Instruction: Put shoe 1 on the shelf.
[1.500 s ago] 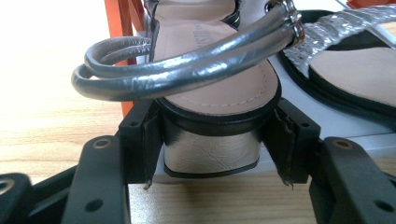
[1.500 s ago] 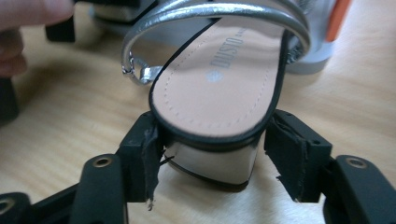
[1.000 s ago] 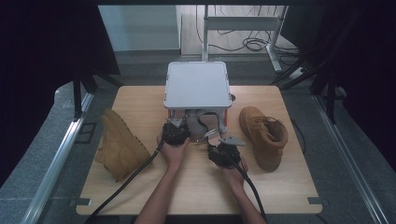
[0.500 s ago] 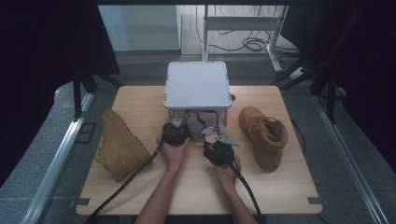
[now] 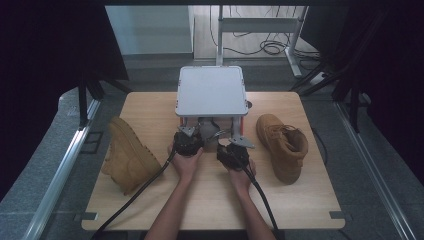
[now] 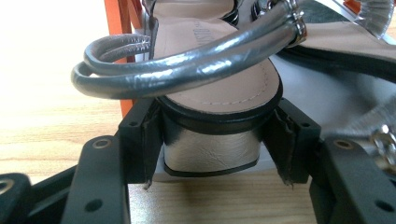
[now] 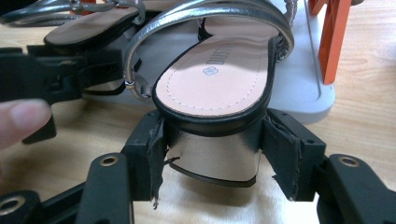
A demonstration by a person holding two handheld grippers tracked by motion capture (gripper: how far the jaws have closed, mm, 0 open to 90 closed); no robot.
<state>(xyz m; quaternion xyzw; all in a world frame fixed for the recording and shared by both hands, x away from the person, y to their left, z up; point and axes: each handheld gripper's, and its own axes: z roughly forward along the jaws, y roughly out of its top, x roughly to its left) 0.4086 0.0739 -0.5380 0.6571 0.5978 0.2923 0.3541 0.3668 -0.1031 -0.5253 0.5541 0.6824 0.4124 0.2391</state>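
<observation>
- Now left gripper (image 6: 212, 140) jaws clamp one sandal's (image 6: 219, 79) silver heel.
- Right gripper (image 7: 212, 151) jaws clamp the other sandal's (image 7: 215, 79) heel, near the grey stand (image 5: 211, 90).

counter (image 5: 150, 107): carries everything
rack (image 5: 212, 90): at the middle of the far edge, on legs
left boot (image 5: 129, 155): on the counter's left side, lying down
right boot (image 5: 285, 145): on the right side, standing, well apart from the left boot
left sandal (image 6: 219, 88): heel at the rack's near edge, toe pointing under it
right sandal (image 7: 212, 79): just beside the left sandal, on its right
left tool (image 5: 188, 142): before the rack, jaws either side of the left sandal's heel
right tool (image 5: 234, 154): right of the left tool, jaws either side of the right sandal's heel
</observation>
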